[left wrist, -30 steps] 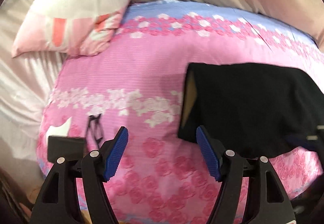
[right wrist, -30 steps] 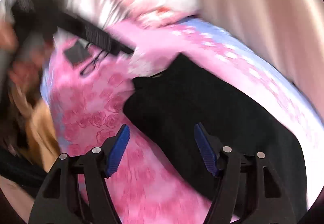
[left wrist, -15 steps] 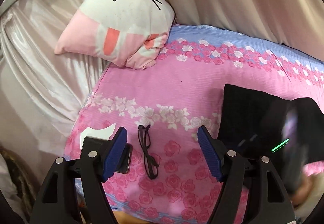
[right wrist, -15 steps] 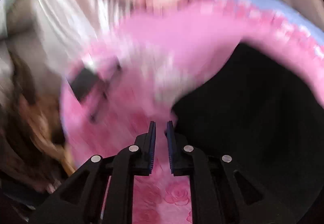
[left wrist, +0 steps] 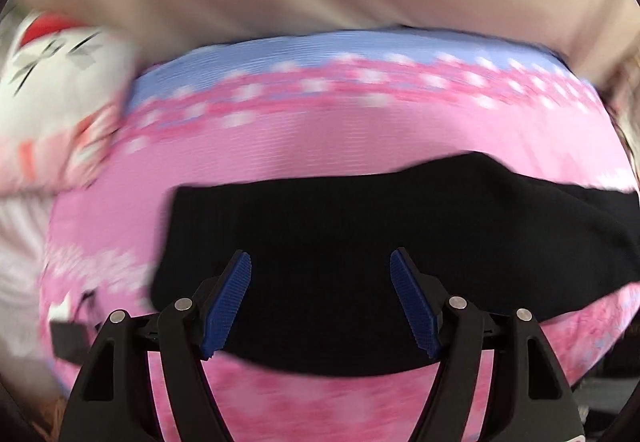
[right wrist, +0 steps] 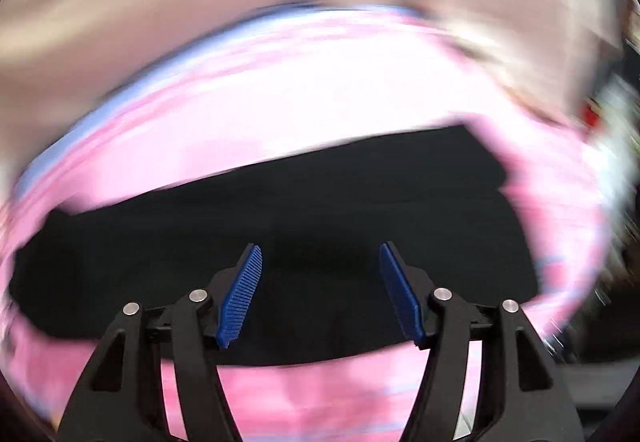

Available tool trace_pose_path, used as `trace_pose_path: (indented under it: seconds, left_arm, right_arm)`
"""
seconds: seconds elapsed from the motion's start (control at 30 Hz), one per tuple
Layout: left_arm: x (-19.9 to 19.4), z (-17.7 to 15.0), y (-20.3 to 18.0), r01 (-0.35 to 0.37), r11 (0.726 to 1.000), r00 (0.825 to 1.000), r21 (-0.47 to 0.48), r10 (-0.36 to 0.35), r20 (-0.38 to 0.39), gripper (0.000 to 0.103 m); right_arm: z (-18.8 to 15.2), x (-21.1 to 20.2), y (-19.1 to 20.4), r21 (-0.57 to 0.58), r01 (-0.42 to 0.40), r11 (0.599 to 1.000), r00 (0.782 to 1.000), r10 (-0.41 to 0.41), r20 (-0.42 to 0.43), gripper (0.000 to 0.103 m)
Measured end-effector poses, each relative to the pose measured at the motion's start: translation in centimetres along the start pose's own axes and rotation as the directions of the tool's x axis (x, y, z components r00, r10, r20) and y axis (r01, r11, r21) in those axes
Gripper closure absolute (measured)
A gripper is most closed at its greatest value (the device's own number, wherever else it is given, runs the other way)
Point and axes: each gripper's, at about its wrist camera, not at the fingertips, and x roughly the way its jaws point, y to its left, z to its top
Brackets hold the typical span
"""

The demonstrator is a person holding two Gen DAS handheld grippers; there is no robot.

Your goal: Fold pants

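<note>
Two hand-held grippers, left (left wrist: 320,298) and right (right wrist: 320,292), hover spread and empty over the black pants (left wrist: 360,250), the right one's jaws just reopened, likely positioning for another fold; beyond the pants stretches pink bed (left wrist: 320,146).

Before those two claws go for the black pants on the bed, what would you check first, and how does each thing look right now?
1. Left claw open and empty: ok.
2. Right claw open and empty: ok; its jaws have just been opening, nothing between them.
3. Black pants lying flat on the pink bedspread: ok.
4. Both claws over the pants: ok.
5. Pants free of wrinkles: cannot tell, the picture is blurred.
6. Cat pillow clear of the pants: ok.
</note>
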Motion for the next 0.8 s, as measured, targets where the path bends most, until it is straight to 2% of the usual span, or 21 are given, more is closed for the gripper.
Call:
trace_pose_path:
  seconds: [0.03,0.07,0.13,0.2,0.23,0.27,0.3,0.33,0.37,0.4,0.47,0.5,0.57,0.6,0.67,0.7,0.73,0.77,0.8]
  left_arm:
    - [0.3,0.6,-2.6,0.027,0.999,1.000,0.028,-0.027,0.000,0.033]
    - [0.5,1.1,-4.7,0.049,0.998,0.999,0.051,-0.049,-0.003,0.033]
    - [0.9,2.2,-9.2,0.075,0.992,0.997,0.103,-0.074,-0.010,0.033]
    - [1.3,3.0,-12.3,0.083,0.986,0.996,0.144,-0.082,-0.018,0.033]
    - [1.5,3.4,-14.1,0.085,0.983,0.996,0.165,-0.083,-0.022,0.033]
    - [1.5,3.6,-15.4,0.088,0.980,0.996,0.177,-0.084,-0.026,0.033]
    - [1.8,3.9,-16.9,0.087,0.978,0.996,0.190,-0.083,-0.033,0.033]
    - [1.9,4.1,-17.6,0.089,0.977,0.996,0.194,-0.084,-0.038,0.033]
    - [2.2,4.4,-18.6,0.092,0.976,0.995,0.197,-0.085,-0.045,0.033]
    - [2.4,4.6,-19.0,0.091,0.976,0.995,0.198,-0.083,-0.050,0.033]
    - [2.7,5.1,-20.4,0.076,0.978,0.996,0.192,-0.067,-0.054,0.033]
    - [2.8,5.3,-20.5,0.071,0.980,0.997,0.187,-0.062,-0.051,0.033]
    - [2.6,6.0,-20.8,0.044,0.984,0.999,0.171,-0.039,-0.031,0.033]
    - [2.6,6.3,-20.9,0.028,0.987,1.000,0.157,-0.026,-0.018,0.033]
    - [2.9,6.6,-20.9,0.002,0.991,1.000,0.136,0.000,-0.011,0.033]
    - [3.2,6.5,-20.9,-0.016,0.992,1.000,0.125,0.017,-0.007,0.033]
    - [3.6,6.5,-20.9,-0.034,0.992,0.999,0.118,0.035,-0.008,0.033]
    - [4.0,6.3,-20.8,-0.048,0.992,0.999,0.113,0.050,-0.016,0.033]
    - [4.5,6.1,-20.7,-0.064,0.992,0.997,0.111,0.068,-0.030,0.033]
  right_arm:
    - [1.2,0.6,-4.7,0.046,0.064,0.997,0.998,-0.064,-0.005,0.042]
    - [2.2,1.3,-8.0,0.070,0.091,0.993,0.996,-0.090,-0.018,0.041]
    - [3.2,3.3,-12.7,0.116,0.067,0.991,0.997,-0.061,-0.055,0.036]
    - [3.1,5.5,-14.3,0.148,0.013,0.989,0.995,0.002,-0.104,0.035]
    - [2.9,6.9,-14.4,0.152,-0.015,0.988,0.990,0.036,-0.134,0.040]
    - [2.7,7.7,-14.3,0.145,-0.067,0.987,0.983,0.090,-0.158,0.050]
    - [2.3,8.6,-13.8,0.099,-0.144,0.985,0.968,0.161,-0.194,0.068]
    - [1.9,8.9,-12.5,0.051,-0.153,0.987,0.963,0.160,-0.215,0.074]
    - [1.6,8.6,-11.5,-0.023,-0.146,0.989,0.969,0.138,-0.203,0.087]
    - [1.7,8.3,-10.9,-0.064,-0.166,0.984,0.967,0.150,-0.204,0.094]
    - [3.4,5.8,-10.4,-0.094,-0.188,0.978,0.978,0.178,-0.106,0.094]
    - [5.0,3.7,-10.1,-0.118,-0.204,0.972,0.979,0.202,-0.025,0.094]
    - [8.0,0.5,-9.4,-0.197,-0.213,0.957,0.967,0.236,0.097,0.094]
    - [9.1,0.3,-9.2,-0.226,-0.206,0.952,0.964,0.237,0.117,0.093]
    - [10.1,2.4,-9.1,-0.275,-0.188,0.943,0.969,0.224,0.102,0.087]
    - [10.1,5.0,-9.5,-0.278,-0.176,0.944,0.978,0.199,0.056,0.080]
    - [9.5,9.0,-10.5,-0.268,-0.113,0.957,0.994,0.111,-0.025,0.079]
    - [8.6,11.4,-11.7,-0.263,-0.058,0.963,0.995,0.035,-0.092,0.079]
    - [8.0,12.7,-12.3,-0.251,-0.034,0.967,0.991,0.001,-0.132,0.077]
